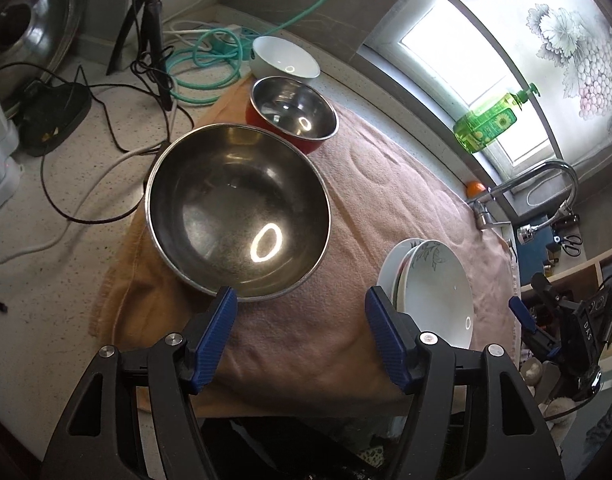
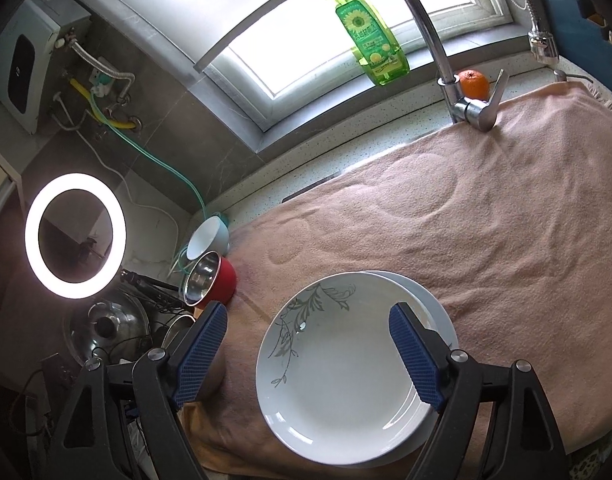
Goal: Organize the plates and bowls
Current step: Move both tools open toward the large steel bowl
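Observation:
A large steel bowl [image 1: 238, 216] sits on the pink towel [image 1: 365, 168] just ahead of my open, empty left gripper [image 1: 302, 308]. Behind it stand a red bowl with a steel inside [image 1: 294, 114] and a white bowl [image 1: 284, 58]. A stack of white plates [image 1: 433, 292], the top one with a grey leaf pattern, lies to the right. My right gripper [image 2: 307, 320] is open and empty, hovering above the leaf-pattern plate [image 2: 341, 380]. The red bowl [image 2: 210, 286] and white bowl [image 2: 208, 238] show at its left.
A tap [image 2: 437, 48], a green soap bottle [image 2: 369, 36] and an orange [image 2: 473, 83] stand by the window. A ring light [image 2: 76, 236] is at the left. Cables, a green hose [image 1: 206, 64] and a tripod [image 1: 150, 28] clutter the counter beyond the towel.

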`<state>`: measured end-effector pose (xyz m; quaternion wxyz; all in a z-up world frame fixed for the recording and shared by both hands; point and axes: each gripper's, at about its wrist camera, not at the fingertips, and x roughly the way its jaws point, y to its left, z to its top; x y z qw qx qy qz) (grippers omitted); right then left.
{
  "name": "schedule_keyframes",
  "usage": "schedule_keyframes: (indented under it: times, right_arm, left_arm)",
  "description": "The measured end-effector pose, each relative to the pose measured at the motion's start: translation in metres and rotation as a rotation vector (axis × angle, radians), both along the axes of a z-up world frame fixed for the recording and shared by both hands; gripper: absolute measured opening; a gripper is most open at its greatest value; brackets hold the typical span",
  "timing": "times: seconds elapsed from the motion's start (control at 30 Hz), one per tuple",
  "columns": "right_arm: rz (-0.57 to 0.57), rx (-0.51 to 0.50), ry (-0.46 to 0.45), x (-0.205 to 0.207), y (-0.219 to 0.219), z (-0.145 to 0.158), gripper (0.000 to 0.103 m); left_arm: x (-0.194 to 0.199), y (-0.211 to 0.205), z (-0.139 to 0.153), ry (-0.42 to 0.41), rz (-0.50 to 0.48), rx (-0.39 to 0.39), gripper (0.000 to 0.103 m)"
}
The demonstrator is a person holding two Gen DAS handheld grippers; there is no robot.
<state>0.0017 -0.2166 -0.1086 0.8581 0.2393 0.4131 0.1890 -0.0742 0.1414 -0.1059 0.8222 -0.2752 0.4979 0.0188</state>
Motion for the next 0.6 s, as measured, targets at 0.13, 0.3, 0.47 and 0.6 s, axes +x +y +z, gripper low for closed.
schedule_keyframes:
  times: [0.13, 0.3, 0.47, 0.6]
  right_arm:
    - [0.047, -0.011, 0.002, 0.005, 0.005, 0.001, 0.08]
    - [0.103, -0.021, -0.009, 0.013, 0.009, 0.005, 0.08]
    - [0.159, -0.012, -0.009, 0.021, 0.013, 0.005, 0.08]
    - [0.197, -0.008, -0.012, 0.025, 0.015, 0.005, 0.08]
  left_arm:
    - [-0.009, 0.008, 0.002, 0.01, 0.066, 0.023, 0.066]
    - [-0.022, 0.014, 0.004, 0.016, 0.148, 0.044, 0.066]
    - [-0.036, 0.017, 0.005, 0.03, 0.214, 0.05, 0.066]
    - [-0.042, 0.019, 0.011, 0.017, 0.259, 0.085, 0.066]
